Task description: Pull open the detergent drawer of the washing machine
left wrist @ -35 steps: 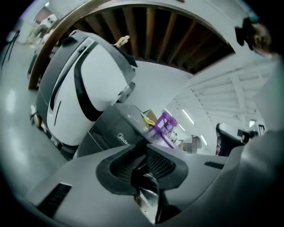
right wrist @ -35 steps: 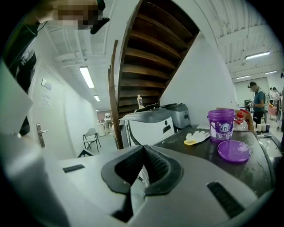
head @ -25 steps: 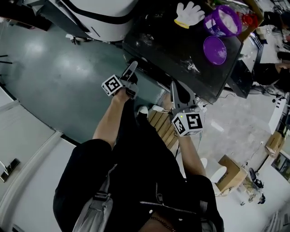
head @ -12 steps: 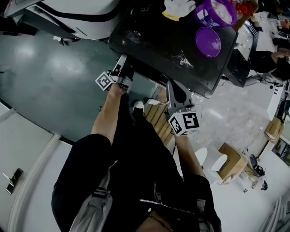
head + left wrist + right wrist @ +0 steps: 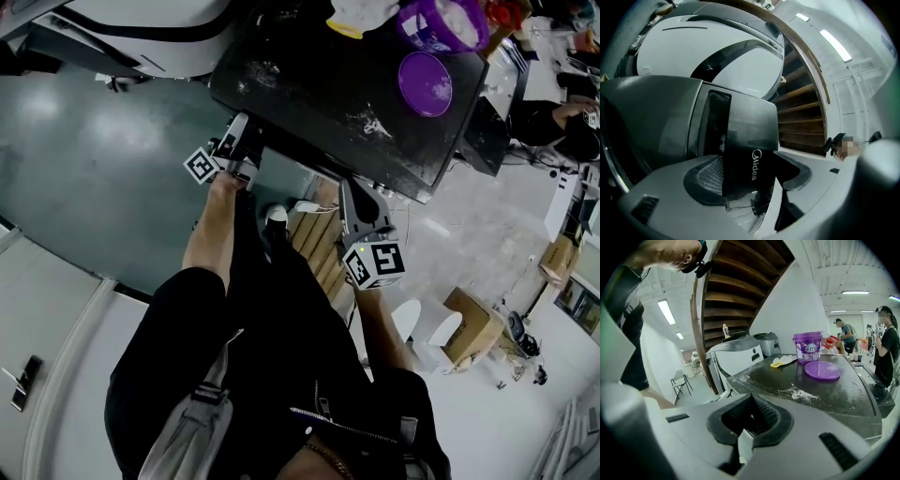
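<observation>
On the detergent drawer (image 5: 749,140), the left hand-held gripper (image 5: 240,137) has closed.

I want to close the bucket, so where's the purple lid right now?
In the head view, the purple lid lies flat on the dark machine top, toward its right end, just below the purple bucket.

Head view steeply downward, right gripper view low (same machine top (image 5: 319,84)).
</observation>
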{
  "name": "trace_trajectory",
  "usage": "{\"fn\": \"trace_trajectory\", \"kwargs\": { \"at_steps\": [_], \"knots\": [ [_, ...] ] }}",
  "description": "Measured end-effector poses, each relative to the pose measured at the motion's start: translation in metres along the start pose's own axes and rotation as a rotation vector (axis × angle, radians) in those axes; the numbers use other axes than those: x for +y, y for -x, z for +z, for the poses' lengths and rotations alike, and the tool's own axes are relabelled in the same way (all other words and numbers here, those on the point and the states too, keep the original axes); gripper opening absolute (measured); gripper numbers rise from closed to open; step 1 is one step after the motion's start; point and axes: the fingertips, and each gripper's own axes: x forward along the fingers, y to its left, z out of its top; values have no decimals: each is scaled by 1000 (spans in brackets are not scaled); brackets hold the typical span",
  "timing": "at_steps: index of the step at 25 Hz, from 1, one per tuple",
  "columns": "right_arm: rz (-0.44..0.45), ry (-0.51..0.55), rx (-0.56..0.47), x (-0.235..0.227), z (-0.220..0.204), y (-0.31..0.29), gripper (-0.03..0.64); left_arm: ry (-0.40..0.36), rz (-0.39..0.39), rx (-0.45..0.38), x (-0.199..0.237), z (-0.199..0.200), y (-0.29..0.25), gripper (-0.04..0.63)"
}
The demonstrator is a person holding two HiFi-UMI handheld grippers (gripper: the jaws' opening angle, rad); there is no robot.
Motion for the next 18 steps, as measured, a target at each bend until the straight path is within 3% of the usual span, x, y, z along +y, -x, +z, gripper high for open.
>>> {"fn": "trace_trajectory", "kwargs": {
  "at_steps": [8,18],
  "knots": [
    [-33,-36,13,-4,-11,7,6,20,-26,-2,0,1,3,273],
    [-18,-58,23,-3,-14,0,6,7,-33,-20,-16,-2,25,261]
  ]
}}
